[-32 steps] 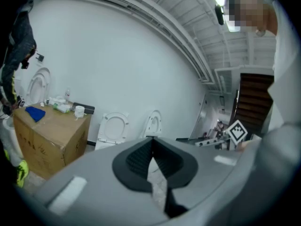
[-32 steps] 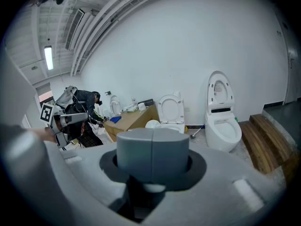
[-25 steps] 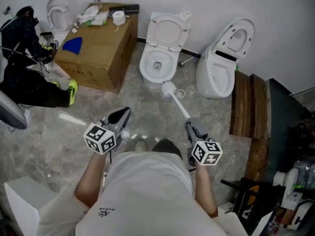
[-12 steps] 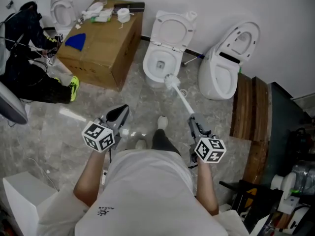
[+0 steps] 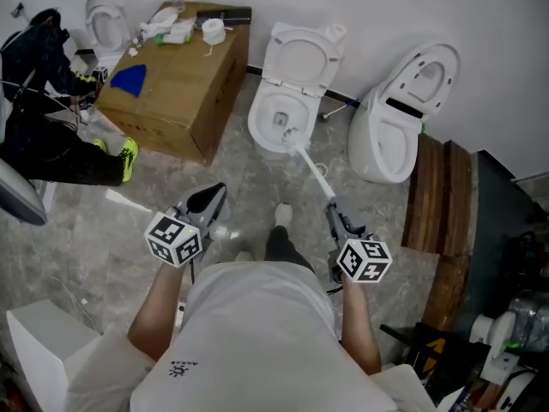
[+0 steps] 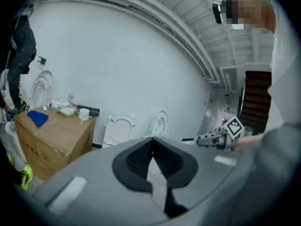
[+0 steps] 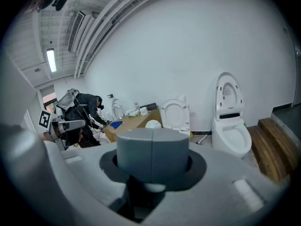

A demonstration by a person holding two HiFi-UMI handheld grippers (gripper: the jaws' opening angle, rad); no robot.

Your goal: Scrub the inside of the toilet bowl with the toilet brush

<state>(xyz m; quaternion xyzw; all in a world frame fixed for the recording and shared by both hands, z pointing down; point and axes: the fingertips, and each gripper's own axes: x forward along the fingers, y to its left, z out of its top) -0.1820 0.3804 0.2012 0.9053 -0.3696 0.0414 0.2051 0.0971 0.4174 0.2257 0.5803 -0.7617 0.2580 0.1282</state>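
progress: early, scrub all still to do | white long-handled toilet brush (image 5: 310, 167): head just inside near-right rim of open white toilet bowl (image 5: 260, 127) | right gripper (image 5: 333, 214): clamped on handle | left gripper (image 5: 214, 197): jaws together, empty, idle left

White toilet (image 5: 256, 120), white brush (image 5: 312, 170). Brown box (image 5: 176, 93), blue cloth (image 5: 129, 77). Grey marbled floor (image 5: 103, 230). Dark brown planks (image 5: 437, 204). Neon-yellow shoe (image 5: 127, 158).

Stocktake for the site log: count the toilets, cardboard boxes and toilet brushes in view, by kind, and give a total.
toilets: 3 (left, middle, right)
cardboard box: 1
toilet brush: 1
total: 5
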